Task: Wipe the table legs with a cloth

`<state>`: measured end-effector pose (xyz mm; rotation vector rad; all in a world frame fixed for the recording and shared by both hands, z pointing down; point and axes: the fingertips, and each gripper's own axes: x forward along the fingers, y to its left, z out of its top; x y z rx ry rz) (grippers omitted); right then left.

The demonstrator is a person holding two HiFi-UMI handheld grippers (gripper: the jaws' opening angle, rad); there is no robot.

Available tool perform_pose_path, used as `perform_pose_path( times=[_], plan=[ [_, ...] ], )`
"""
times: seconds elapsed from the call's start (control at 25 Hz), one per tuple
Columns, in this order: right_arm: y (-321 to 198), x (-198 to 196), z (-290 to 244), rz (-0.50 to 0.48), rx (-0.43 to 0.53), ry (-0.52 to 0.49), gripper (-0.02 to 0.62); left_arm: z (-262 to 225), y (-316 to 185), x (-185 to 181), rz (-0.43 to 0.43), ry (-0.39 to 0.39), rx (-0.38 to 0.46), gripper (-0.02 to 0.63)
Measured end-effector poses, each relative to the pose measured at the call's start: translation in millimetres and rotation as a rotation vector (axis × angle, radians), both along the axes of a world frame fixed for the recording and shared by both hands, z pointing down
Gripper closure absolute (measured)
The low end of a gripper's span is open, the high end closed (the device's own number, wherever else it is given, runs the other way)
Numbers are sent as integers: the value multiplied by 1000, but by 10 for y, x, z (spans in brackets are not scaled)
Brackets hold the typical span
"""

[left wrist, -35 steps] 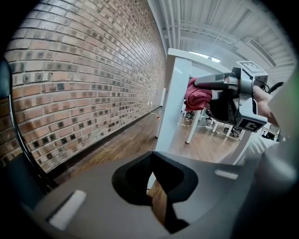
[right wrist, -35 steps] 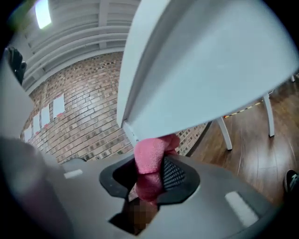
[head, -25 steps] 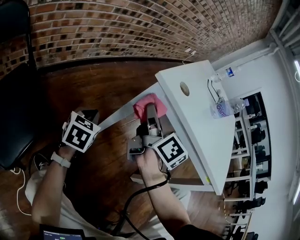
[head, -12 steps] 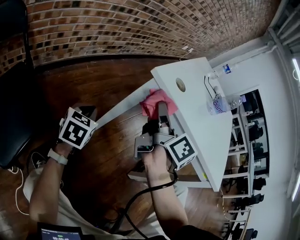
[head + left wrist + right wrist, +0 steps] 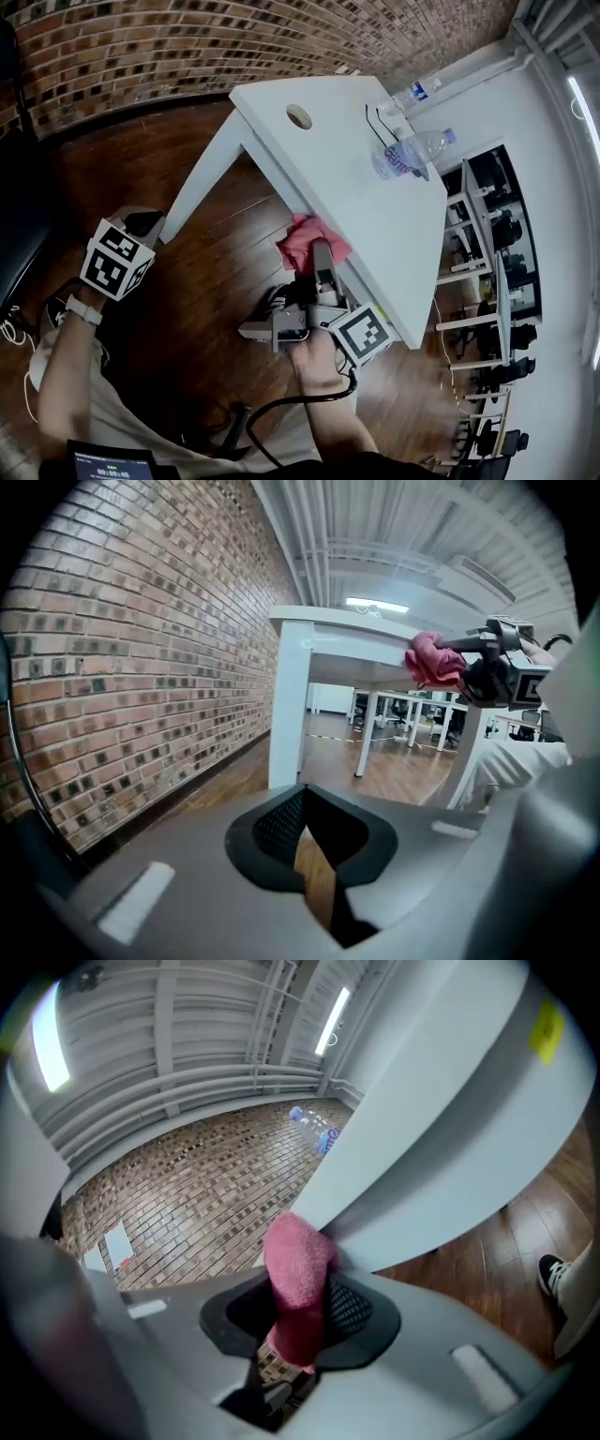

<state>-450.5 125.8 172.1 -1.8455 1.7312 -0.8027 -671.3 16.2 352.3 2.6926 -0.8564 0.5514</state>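
Right gripper (image 5: 321, 261) clamps the pink cloth (image 5: 302, 246) against the edge of the white table (image 5: 347, 178) (by its underside), well apart from the slanted leg (image 5: 200, 192); left gripper (image 5: 142, 223) hangs empty, jaws nearly together.

The cloth (image 5: 307, 244) is pink. The counter (image 5: 347, 178) is white. The wall (image 5: 187, 47) has red-brown bricks; the floor (image 5: 216, 281) is dark brown wood. The right tongs (image 5: 320, 253) and left tongs (image 5: 142, 223) are grey, with black-and-white square markers.
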Motion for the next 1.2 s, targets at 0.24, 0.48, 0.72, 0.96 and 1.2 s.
perform_pose_path(
  times=[0.24,0.48,0.72,0.96,1.2],
  plan=[
    [763,533,-57,-31,-15,29,495,-49,684,649,80,25,69,606],
    [1389,930,-97,-105,-22,-53,495,-61,1284,1294,73,73,135,606],
    [1891,1344,-41,-241,-48,-97,495,-43,1987,1737,20,63,228,606],
    [2148,1557,-51,-509,-36,-51,495,-394,2675,1611,-152,15,275,606],
    [2284,1727,13,-779,-45,126,495,-1136,3587,2218,-222,96,346,606]
  ],
)
